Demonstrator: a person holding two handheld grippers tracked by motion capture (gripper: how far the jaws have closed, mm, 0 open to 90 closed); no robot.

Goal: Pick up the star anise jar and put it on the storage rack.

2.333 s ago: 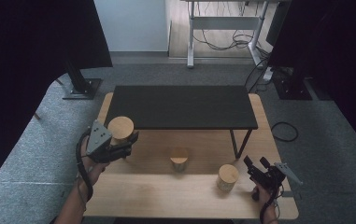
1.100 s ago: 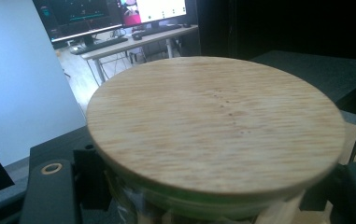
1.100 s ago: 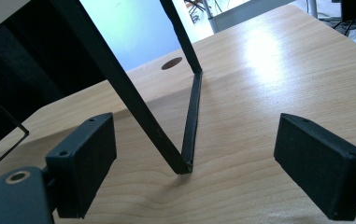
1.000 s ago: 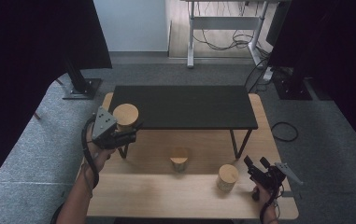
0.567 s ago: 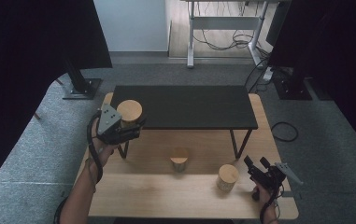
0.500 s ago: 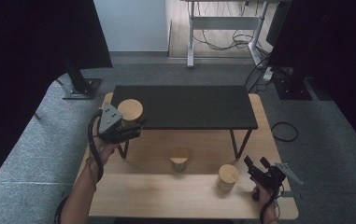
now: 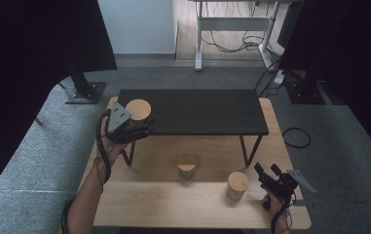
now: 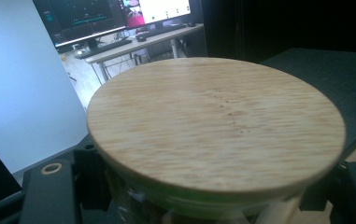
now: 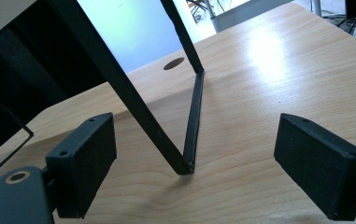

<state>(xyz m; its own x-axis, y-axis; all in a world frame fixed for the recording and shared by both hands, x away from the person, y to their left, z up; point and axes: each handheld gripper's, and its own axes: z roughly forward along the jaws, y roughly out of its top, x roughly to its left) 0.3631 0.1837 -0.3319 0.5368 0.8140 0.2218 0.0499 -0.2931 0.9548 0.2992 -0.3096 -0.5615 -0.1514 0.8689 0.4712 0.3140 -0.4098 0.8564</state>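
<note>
While the left gripper (image 7: pixel 141 127) is clamped on a jar (image 7: pixel 139 111) with a round wooden lid, it holds the jar in the air over the left end of the black shelf (image 7: pixel 193 111). High view: jar lid faces up, roughly level; the grey plate of the gripper sits just left of the lid; the left hand (image 7: pixel 115 141) comes up from the table's left edge. Left gripper view: lid (image 8: pixel 215 123) lies close before the camera, pale wood grain, with a glass body below it seated between the black jaws; jaws pressed against the jar on both sides.

Right gripper (image 7: pixel 269 173) rests low at the right front of the wooden table (image 7: pixel 173 204), in the right hand (image 7: pixel 276 195). Right gripper view: jaws stand wide apart, nothing between the pads; beyond them, the bare tabletop and the thin black leg (image 9: pixel 192 126) of the shelf.

Two more jars stand on the table in the high view: a small jar (image 7: pixel 187 165) near the centre, in front of the shelf, and a taller jar (image 7: pixel 236 185) to its right, just beside the right gripper, apart from it. Both upright, wooden lids on.

Shelf stands on the far half of the table, top surface bare apart from the jar held over its left corner. Cannot tell whether the jar's base touches the shelf.
</note>
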